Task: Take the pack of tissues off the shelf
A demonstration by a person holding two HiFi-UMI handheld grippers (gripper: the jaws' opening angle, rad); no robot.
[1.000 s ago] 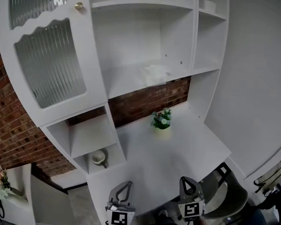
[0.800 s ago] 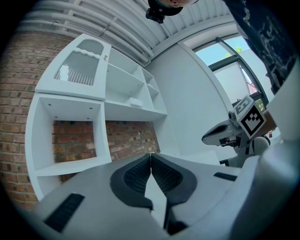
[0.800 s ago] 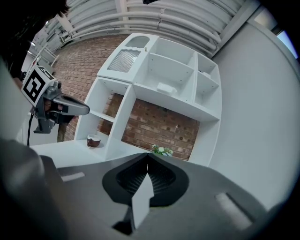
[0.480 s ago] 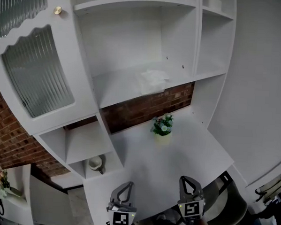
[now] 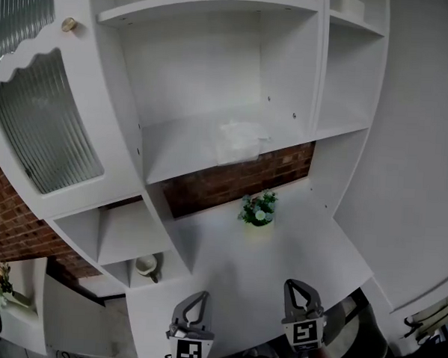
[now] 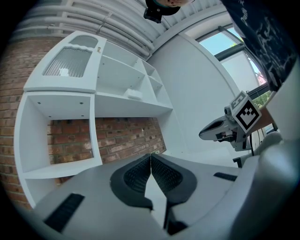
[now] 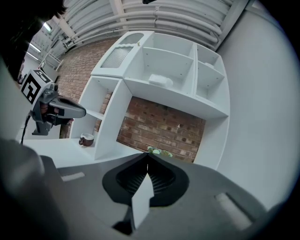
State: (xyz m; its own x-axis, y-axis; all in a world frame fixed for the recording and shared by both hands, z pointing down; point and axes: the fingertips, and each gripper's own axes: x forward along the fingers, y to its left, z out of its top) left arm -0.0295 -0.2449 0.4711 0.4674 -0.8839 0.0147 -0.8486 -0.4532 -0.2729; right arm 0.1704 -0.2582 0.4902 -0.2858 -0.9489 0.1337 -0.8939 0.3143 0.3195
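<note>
One white, seemingly soft pack of tissues [image 5: 241, 140] on shelf [image 5: 179, 147], left gripper [image 5: 201, 295] and right gripper [image 5: 293, 285] closed

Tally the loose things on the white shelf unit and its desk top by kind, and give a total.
Pack of tissues: 1
Potted flowers: 1
Mug: 1
White object on the top right shelf, kind unclear: 1
Total: 4
</note>
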